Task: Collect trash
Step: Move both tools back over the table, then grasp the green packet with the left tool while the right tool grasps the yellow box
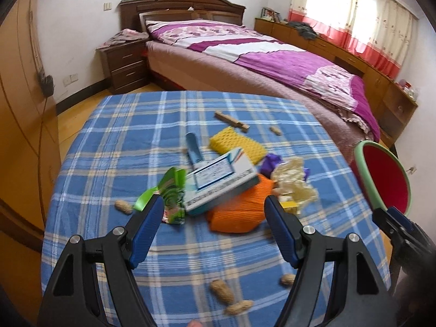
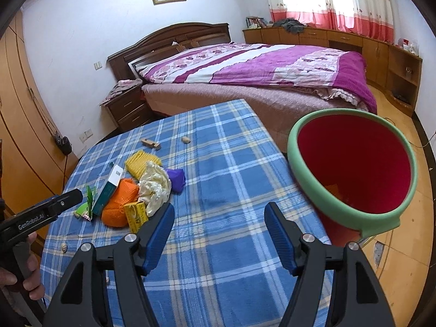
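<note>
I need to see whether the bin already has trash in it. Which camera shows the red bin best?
The right wrist view: the red bin faces the camera, rim and inside visible. The left wrist view shows only a sliver at its right edge.

Both hand-held grippers (image 1: pixel 214 204) (image 2: pixel 219 212) agape, empty
</note>
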`<state>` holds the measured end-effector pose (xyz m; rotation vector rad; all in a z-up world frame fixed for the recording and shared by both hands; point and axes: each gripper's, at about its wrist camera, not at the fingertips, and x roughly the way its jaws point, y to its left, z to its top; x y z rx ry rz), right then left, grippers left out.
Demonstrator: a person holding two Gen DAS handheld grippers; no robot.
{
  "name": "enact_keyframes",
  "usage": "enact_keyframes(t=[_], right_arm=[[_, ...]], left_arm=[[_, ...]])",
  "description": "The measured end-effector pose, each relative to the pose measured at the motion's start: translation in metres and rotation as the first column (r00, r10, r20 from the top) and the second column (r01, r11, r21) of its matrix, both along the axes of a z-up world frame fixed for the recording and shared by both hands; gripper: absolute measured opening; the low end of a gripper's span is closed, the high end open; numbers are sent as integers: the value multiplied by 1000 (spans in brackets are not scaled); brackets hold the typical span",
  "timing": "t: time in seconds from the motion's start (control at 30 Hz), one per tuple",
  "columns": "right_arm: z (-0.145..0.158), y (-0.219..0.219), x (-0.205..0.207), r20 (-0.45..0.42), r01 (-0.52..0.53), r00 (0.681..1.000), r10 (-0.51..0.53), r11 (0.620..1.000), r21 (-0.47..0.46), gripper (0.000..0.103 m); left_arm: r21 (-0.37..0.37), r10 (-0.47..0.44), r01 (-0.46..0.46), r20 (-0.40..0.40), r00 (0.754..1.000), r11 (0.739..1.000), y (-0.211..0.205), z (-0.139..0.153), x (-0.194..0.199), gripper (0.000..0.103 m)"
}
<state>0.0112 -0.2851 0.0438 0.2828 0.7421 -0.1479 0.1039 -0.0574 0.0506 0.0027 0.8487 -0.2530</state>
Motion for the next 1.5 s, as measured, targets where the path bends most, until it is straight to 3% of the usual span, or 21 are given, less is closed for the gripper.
enact_keyframes(t=[0.57,1.17,1.5], right_arm=[[-17,42,26,-60,-108,992,109,994,12,72],[-48,91,61,-148,-220,963,225,974,52,71],[-58,103,71,-178,-235,955,238,971,36,49]], left_arm=[[26,109,-108,-33,993,994,41,-30,22,76],[52,142,-138,-80,987,989,54,-64,57,76],[106,174,-167,-63,983,980,57,-70,64,75]])
